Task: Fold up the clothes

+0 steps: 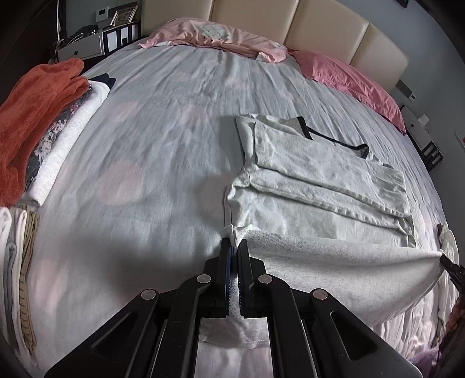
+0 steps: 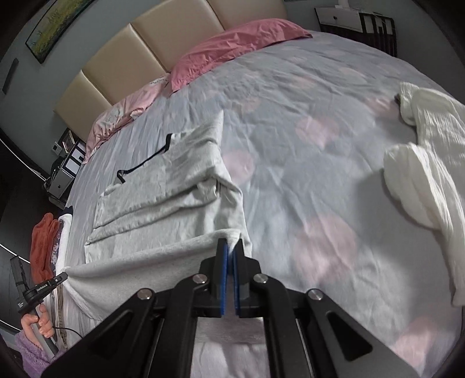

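A pale grey T-shirt [image 1: 319, 186] with a dark-trimmed neckline lies on the bed [image 1: 151, 151], its sides already folded inward so that it forms a long narrow panel with the collar toward the beige padded headboard [image 1: 325, 26]. Its bottom hem is lifted off the sheet and stretched in a taut band between the two tools. The left tongs [image 1: 235, 247] are clamped on one corner of that hem, with a bunch of grey cloth pinched between the blue pads and more fabric hanging below the jaws. The right tongs [image 2: 229, 247] are clamped on the opposite corner, the jaws drawn together on the fabric edge. In the right wrist view the left tongs [image 2: 59, 277] show at the far end of the stretched hem, carried by a hand [image 2: 37, 322] with a lilac sleeve behind it. Along the left edge of the bed sits a stack of folded laundry [image 1: 49, 130], orange on top with a floral piece and a white one beside it. A crumpled white garment [image 2: 430, 180] lies well apart on the right side of the bed. Two pink pillows [image 1: 348, 78] rest against the headboard, and the sheet is pale with faint pink spots.
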`<control>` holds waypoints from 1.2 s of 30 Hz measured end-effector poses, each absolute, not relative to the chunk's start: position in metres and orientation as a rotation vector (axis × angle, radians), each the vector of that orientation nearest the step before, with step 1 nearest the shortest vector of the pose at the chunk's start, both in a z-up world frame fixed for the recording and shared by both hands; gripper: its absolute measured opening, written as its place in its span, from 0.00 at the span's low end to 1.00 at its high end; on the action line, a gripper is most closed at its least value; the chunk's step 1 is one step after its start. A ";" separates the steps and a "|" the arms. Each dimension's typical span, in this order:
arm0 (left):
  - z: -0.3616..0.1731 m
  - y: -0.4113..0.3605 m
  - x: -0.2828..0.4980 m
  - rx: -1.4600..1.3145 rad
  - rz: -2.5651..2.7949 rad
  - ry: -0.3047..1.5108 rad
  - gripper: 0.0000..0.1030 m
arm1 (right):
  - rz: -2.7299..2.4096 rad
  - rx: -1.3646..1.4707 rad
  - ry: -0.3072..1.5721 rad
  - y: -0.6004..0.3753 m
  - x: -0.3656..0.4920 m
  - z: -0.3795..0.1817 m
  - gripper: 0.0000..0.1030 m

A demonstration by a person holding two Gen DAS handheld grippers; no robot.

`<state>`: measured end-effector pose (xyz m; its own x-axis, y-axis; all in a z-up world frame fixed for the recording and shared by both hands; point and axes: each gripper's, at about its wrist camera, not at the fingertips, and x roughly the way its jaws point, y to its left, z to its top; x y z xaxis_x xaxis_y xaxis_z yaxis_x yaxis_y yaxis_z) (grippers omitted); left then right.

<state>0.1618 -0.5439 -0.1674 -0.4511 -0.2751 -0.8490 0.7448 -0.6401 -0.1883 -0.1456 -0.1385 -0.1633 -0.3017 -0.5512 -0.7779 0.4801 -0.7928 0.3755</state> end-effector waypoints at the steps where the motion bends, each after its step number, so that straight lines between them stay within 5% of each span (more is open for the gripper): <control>1: -0.171 -0.547 0.156 1.093 -2.117 0.733 0.04 | -2.131 1.292 -0.066 -0.146 -0.151 -0.168 0.03; 5: -0.196 -0.555 0.131 1.159 -2.074 0.683 0.04 | -2.156 1.290 0.015 -0.172 -0.170 -0.194 0.03; 16: -0.218 -0.549 0.109 1.243 -2.034 0.465 0.13 | -2.102 1.420 -0.148 -0.168 -0.192 -0.234 0.08; 21: -0.191 -0.534 0.127 1.160 -2.069 0.391 0.24 | -2.175 1.370 -0.183 -0.152 -0.182 -0.213 0.29; 27: -0.173 -0.516 0.150 1.149 -2.082 0.400 0.28 | -2.210 1.396 -0.102 -0.138 -0.156 -0.201 0.30; 36: -0.168 -0.446 0.142 1.281 -2.162 0.047 0.28 | -2.102 1.351 0.206 -0.158 -0.102 -0.189 0.34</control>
<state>0.1419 -0.4459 -0.1680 -0.3393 -0.4880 -0.8042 0.5225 -0.8087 0.2702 -0.1017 -0.1583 -0.1886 -0.2814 -0.4165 -0.8645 0.5766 -0.7935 0.1946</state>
